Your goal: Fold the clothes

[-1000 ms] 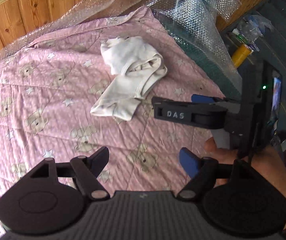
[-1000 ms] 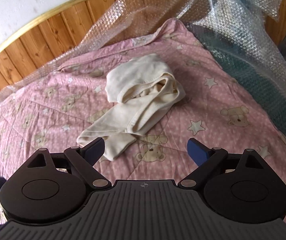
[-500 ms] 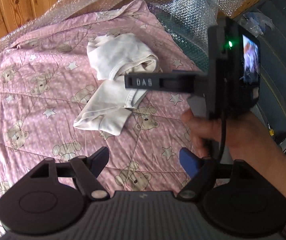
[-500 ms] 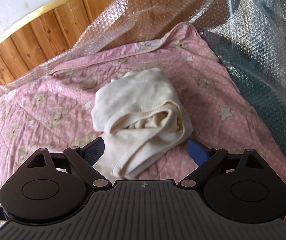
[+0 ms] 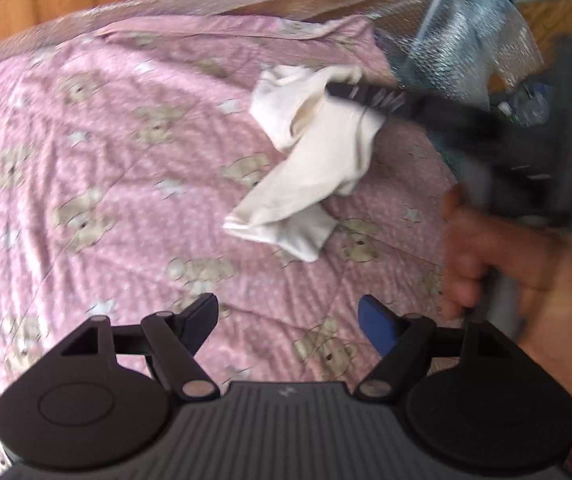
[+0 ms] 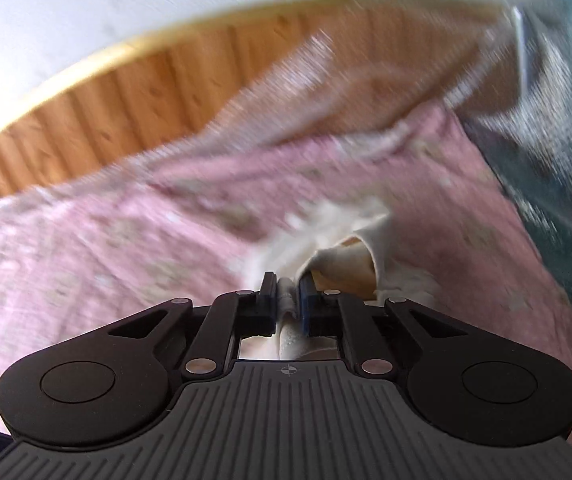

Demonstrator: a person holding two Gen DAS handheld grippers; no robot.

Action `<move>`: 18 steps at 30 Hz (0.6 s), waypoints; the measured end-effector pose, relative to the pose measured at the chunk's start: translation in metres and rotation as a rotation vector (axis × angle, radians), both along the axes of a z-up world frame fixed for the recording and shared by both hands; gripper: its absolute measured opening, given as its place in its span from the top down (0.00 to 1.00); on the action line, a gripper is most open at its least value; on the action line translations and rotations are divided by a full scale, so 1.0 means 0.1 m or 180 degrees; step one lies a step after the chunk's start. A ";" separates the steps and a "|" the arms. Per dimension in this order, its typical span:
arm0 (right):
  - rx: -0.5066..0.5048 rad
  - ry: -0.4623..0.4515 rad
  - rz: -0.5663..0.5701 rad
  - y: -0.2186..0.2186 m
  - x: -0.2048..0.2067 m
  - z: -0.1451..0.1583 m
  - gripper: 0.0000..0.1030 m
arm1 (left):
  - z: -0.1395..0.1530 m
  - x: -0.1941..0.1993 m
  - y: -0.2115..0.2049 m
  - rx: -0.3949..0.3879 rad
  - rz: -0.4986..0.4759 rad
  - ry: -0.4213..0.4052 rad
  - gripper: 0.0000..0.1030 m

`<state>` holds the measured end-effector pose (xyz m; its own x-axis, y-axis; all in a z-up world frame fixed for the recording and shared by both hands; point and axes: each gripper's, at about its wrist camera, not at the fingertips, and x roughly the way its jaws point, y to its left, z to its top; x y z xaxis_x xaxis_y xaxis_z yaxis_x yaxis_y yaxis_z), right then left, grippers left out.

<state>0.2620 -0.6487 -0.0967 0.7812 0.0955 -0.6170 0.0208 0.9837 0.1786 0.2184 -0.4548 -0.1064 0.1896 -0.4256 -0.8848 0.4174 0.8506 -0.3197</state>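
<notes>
A crumpled cream-white garment [image 5: 314,160] lies on the pink teddy-bear quilt [image 5: 106,168]. My right gripper [image 6: 286,300] is shut on an edge of the garment [image 6: 342,240] and holds it bunched up off the quilt. In the left wrist view the right gripper [image 5: 338,90] reaches in from the right, its tip on the garment's upper part. My left gripper [image 5: 286,316] is open and empty, hovering above the quilt nearer than the garment.
Bubble wrap [image 5: 466,28] is piled at the bed's far right edge. A wooden panel wall [image 6: 126,92] stands behind the bed. The person's right hand [image 5: 518,264] is at the right of the left wrist view.
My right gripper moved forward onto the garment, shut on its edge and pulled it up. The left gripper stayed open and shifted its view a little.
</notes>
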 end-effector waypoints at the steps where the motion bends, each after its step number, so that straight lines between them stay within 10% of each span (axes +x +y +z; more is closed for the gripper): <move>1: 0.0028 -0.0120 0.0114 0.13 -0.02 0.18 0.92 | 0.01 0.00 0.09 -0.0017 0.0053 0.0021 0.24; 12: 0.1102 -0.0896 0.1473 1.57 -0.33 1.66 0.90 | 0.34 -0.29 1.74 0.0026 0.0933 -0.0365 0.24; 16: 0.1018 -0.0472 0.1632 2.08 -0.26 1.25 0.17 | 0.14 -0.36 2.19 0.0201 0.1239 -0.0232 0.24; 18: 0.0673 -0.0077 0.1267 2.13 -0.25 0.82 0.21 | 0.06 -0.41 2.36 0.0230 0.1351 -0.0188 0.24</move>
<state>0.2369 -0.4357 -0.0147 0.6721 0.5135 -0.5335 -0.3584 0.8561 0.3724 0.1774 -0.2185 -0.0999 0.3858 -0.2363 -0.8918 0.0417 0.9701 -0.2390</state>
